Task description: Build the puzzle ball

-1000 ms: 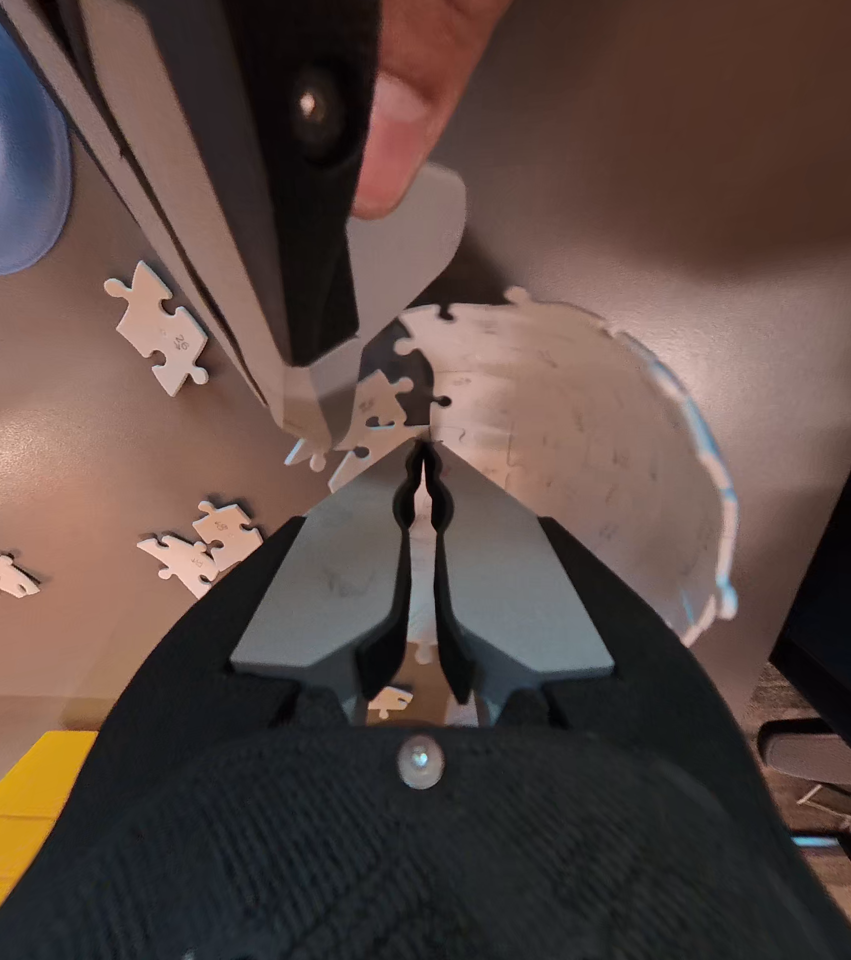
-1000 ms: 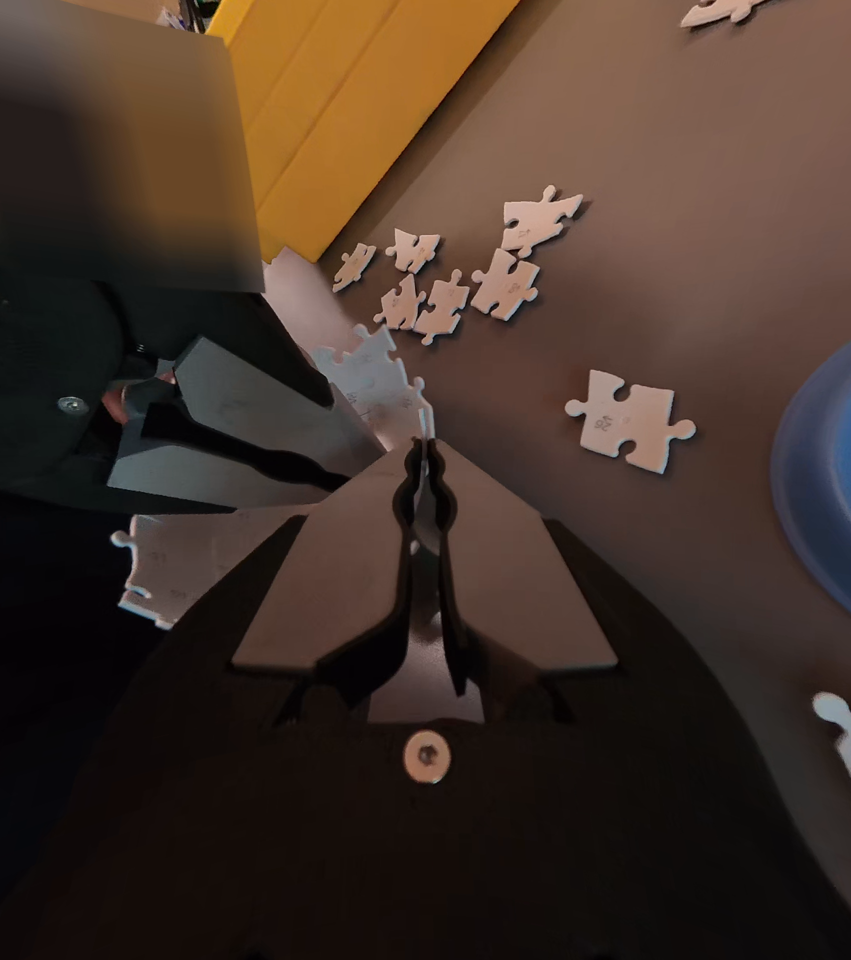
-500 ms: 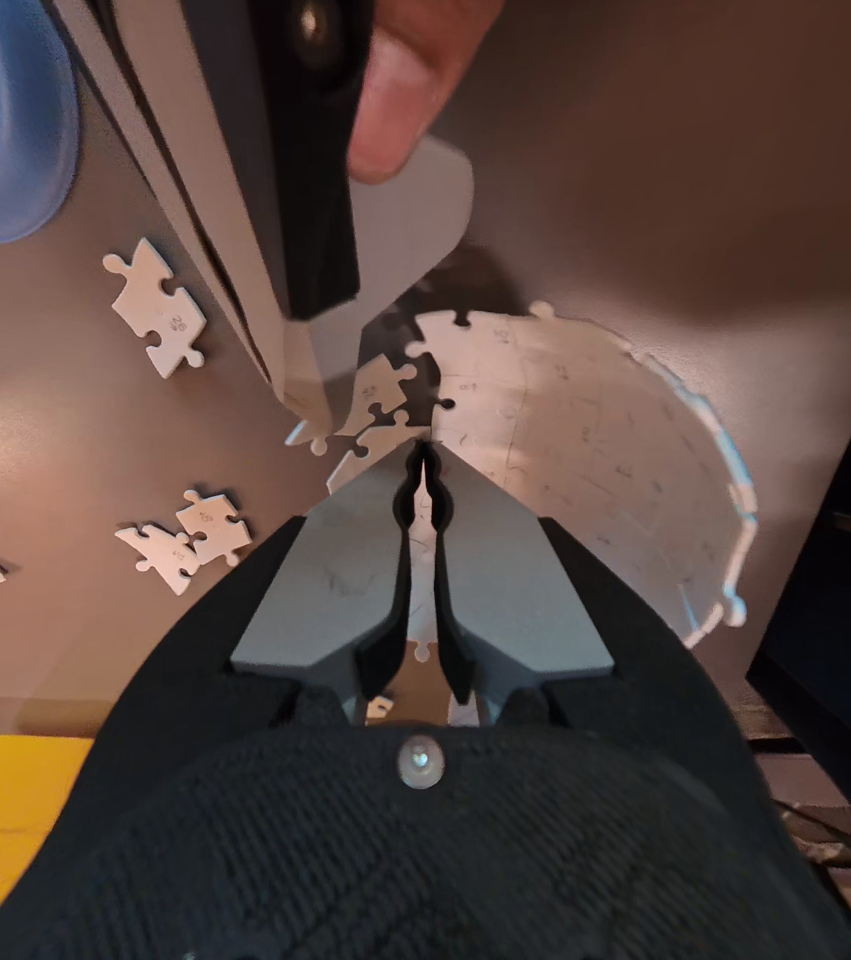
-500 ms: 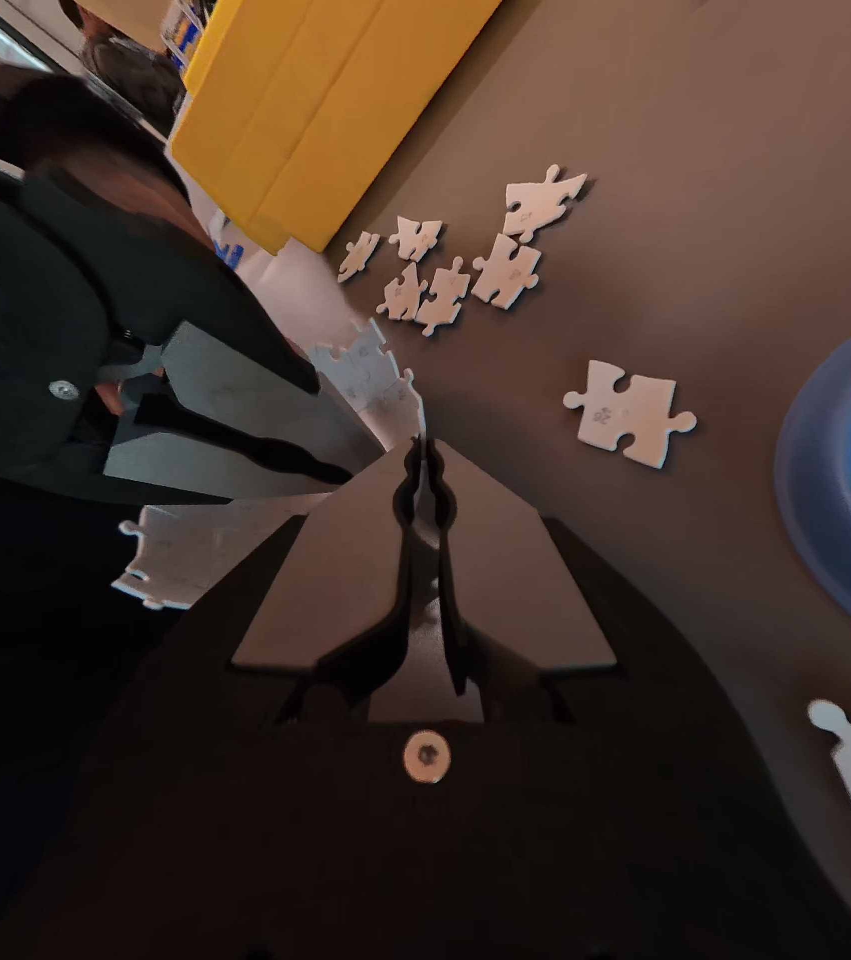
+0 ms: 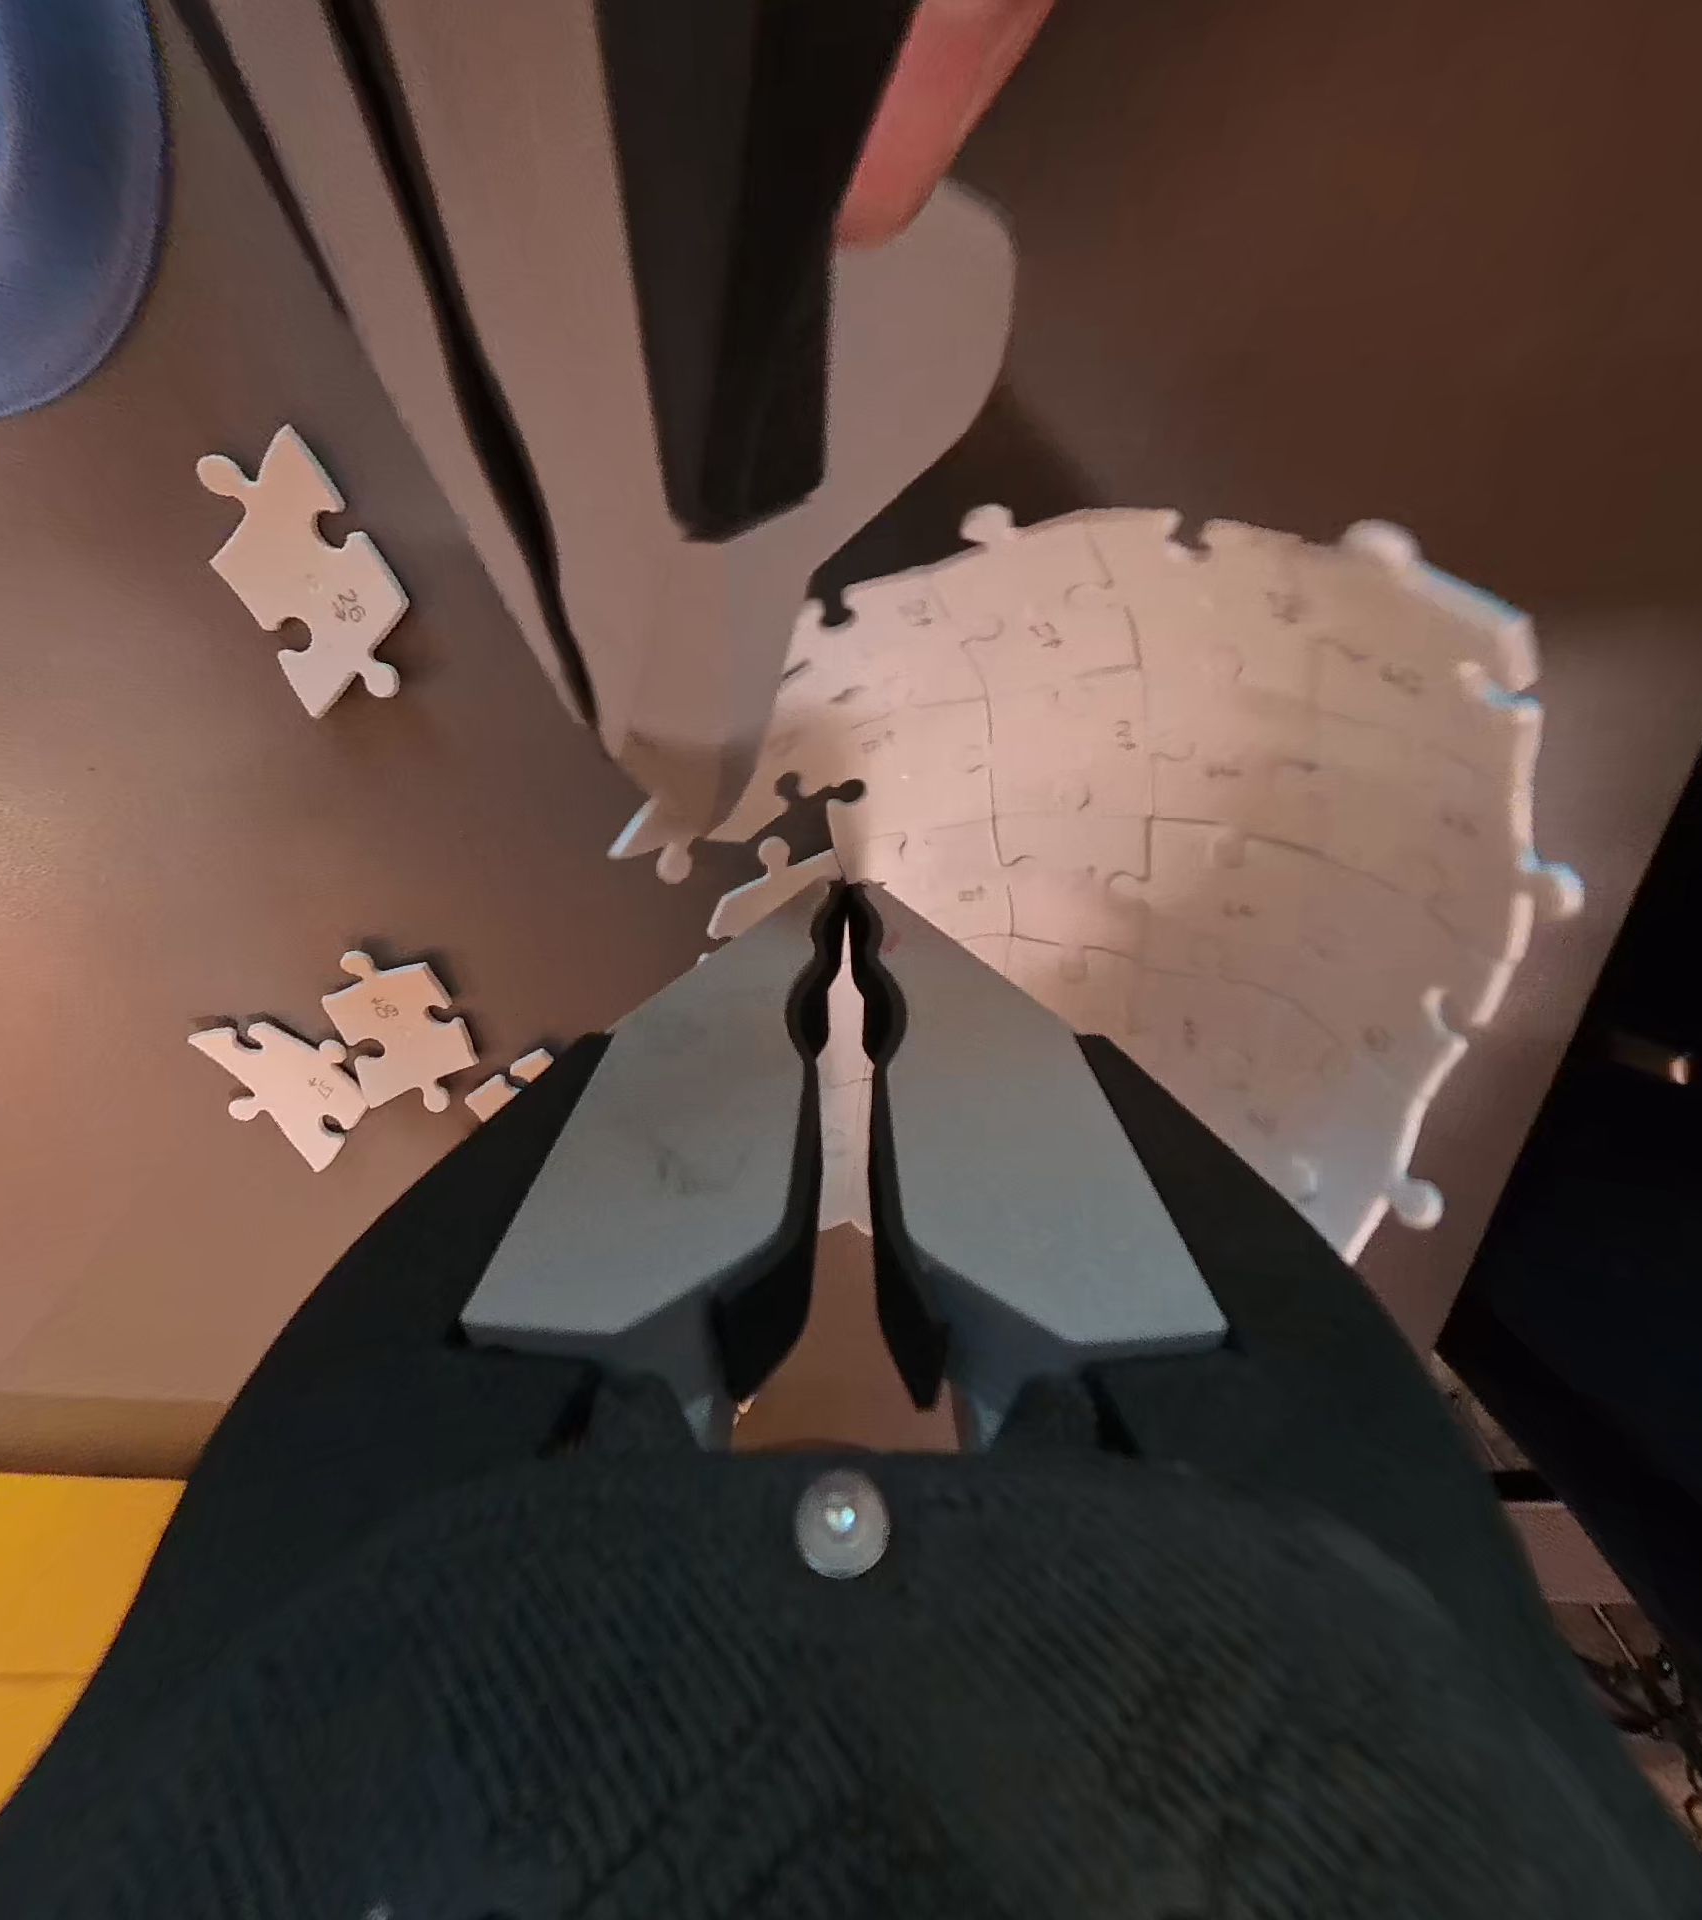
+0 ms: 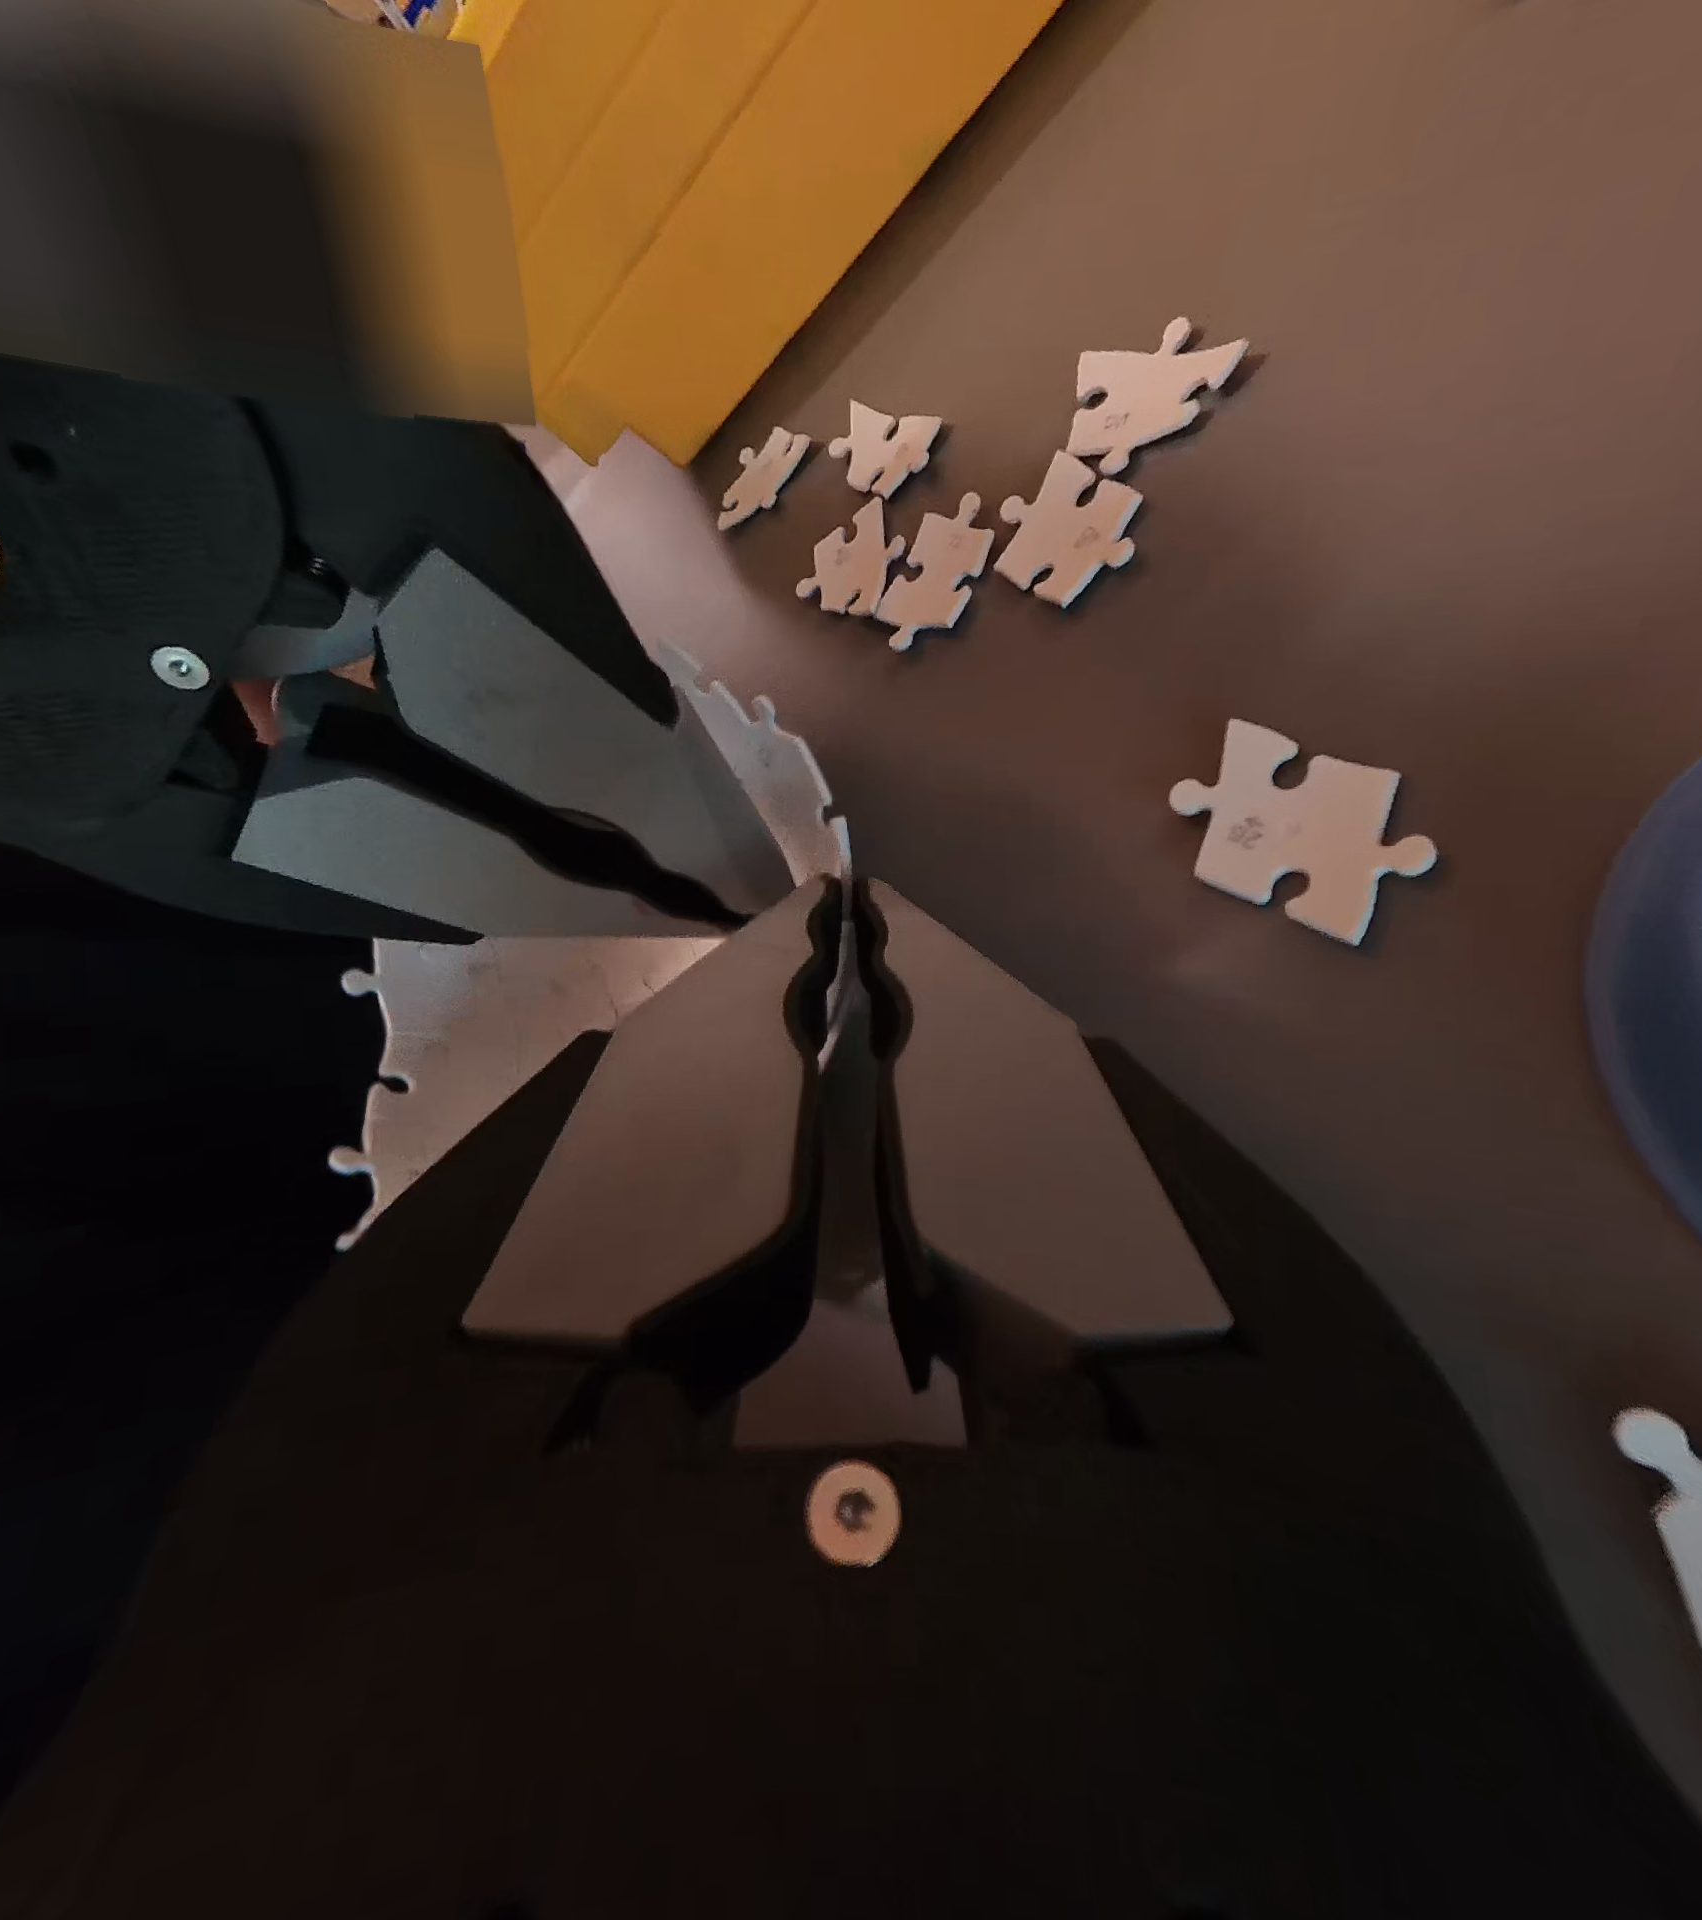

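Keep the left gripper (image 5: 847,891) clamped on the rim of the half-built puzzle ball (image 5: 1190,862) at frame centre, steady above the table (image 5: 1346,312), and with the right gripper (image 6: 847,888), closed on 1 loose piece (image 5: 785,805), align tab to notch before pressing.
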`<state>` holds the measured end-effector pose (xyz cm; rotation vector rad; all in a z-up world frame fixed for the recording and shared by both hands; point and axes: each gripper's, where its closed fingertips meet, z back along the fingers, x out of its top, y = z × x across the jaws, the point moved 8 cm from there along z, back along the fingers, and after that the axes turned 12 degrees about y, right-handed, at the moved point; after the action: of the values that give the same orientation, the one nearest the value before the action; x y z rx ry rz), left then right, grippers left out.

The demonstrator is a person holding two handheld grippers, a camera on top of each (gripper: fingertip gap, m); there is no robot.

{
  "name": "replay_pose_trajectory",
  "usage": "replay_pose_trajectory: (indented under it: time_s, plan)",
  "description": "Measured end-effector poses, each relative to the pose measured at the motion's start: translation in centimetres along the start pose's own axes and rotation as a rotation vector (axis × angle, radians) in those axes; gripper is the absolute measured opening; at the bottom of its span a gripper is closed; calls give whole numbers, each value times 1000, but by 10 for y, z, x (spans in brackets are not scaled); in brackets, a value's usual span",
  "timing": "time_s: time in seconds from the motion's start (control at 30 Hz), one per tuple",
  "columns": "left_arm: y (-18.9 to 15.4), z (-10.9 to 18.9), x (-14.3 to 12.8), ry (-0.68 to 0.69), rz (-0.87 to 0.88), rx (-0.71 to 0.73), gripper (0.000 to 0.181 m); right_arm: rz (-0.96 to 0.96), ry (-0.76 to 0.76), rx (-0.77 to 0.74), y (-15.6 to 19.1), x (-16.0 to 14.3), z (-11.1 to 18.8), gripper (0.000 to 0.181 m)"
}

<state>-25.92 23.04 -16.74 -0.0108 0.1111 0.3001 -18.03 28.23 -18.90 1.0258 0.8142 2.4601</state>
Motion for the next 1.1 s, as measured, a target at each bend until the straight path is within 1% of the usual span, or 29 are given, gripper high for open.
replay_pose_trajectory:
  time_s: [0.27,0.5,0.77,0.9,1.1]
  plan:
    - [0,2,-6,-34,33,-18,0,56,-100,66,4,7,6,0]
    - [1,9,-10,-113,59,-29,0,136,-180,82,12,9,17,0]
    - [10,29,-21,-293,140,-84,0,138,-273,156,14,12,29,0]
    - [20,43,-23,-421,177,-109,0,169,-285,155,18,13,30,0]
    - [25,52,-26,-517,168,-184,0,189,-307,167,21,14,32,0]
